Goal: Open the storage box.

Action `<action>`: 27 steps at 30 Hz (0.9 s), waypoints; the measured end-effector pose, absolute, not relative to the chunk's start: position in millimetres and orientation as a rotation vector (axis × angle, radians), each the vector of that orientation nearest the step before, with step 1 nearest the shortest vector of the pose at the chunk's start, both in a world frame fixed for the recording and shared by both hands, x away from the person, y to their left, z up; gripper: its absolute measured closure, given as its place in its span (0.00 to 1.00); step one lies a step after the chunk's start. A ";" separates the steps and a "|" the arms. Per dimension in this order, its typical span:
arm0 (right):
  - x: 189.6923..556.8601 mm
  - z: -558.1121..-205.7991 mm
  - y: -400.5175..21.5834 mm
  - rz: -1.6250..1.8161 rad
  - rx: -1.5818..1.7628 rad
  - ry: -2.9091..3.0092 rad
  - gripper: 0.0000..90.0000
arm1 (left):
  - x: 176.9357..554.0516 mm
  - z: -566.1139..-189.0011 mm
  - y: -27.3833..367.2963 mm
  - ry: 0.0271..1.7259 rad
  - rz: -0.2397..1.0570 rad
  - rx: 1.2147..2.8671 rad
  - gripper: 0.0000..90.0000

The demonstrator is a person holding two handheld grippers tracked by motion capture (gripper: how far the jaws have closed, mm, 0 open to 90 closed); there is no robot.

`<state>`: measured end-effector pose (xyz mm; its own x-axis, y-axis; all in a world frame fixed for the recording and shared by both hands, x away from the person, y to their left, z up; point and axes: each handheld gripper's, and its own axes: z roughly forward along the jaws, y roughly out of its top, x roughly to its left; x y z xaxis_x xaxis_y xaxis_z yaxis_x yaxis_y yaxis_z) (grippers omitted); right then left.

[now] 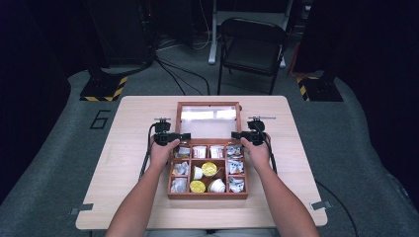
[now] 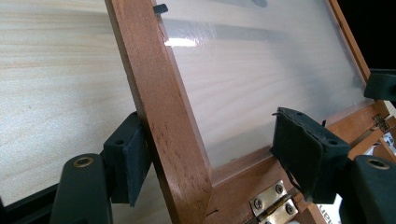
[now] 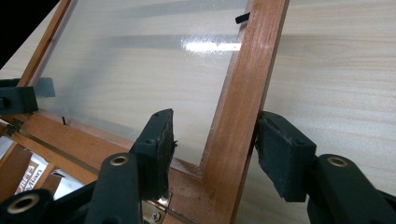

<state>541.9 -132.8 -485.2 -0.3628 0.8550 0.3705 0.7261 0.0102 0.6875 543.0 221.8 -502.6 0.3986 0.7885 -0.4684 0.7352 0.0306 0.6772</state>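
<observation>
1. I see a reddish wooden box (image 1: 207, 195) sitting mid-table (image 1: 128, 148), split into square compartments of crinkly packets and round cups.
2. Its lid (image 1: 208, 104) stands raised at the far side: a smooth wood frame around a glossy clear pane, on brass hinges (image 2: 273, 205).
3. My left gripper (image 2: 212, 158) straddles one side rail, jaws spread; the outer pad touches wood.
4. My right gripper (image 3: 217, 149) straddles the opposite rail, pads just beside it, not pinching.

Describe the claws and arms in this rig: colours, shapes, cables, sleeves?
Both claws, left claw and right claw, are black, each with two blocky jaws faced with dark pads, brass-coloured pivot pins, and a thin crossbar on top. A black cable trails from each. Forearms bare, no sleeves visible.
</observation>
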 end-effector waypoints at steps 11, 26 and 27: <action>543.3 -487.8 -134.7 1.299 1.706 2.117 0.52 | 541.0 -501.5 221.4 1.352 0.106 1.734 0.32; 545.4 -492.9 -136.5 1.322 1.810 2.103 0.51 | 543.6 -505.8 222.7 1.394 0.048 1.701 0.31; 545.8 -493.2 -137.0 1.316 1.844 2.103 0.51 | 543.7 -506.2 222.9 1.401 0.044 1.704 0.31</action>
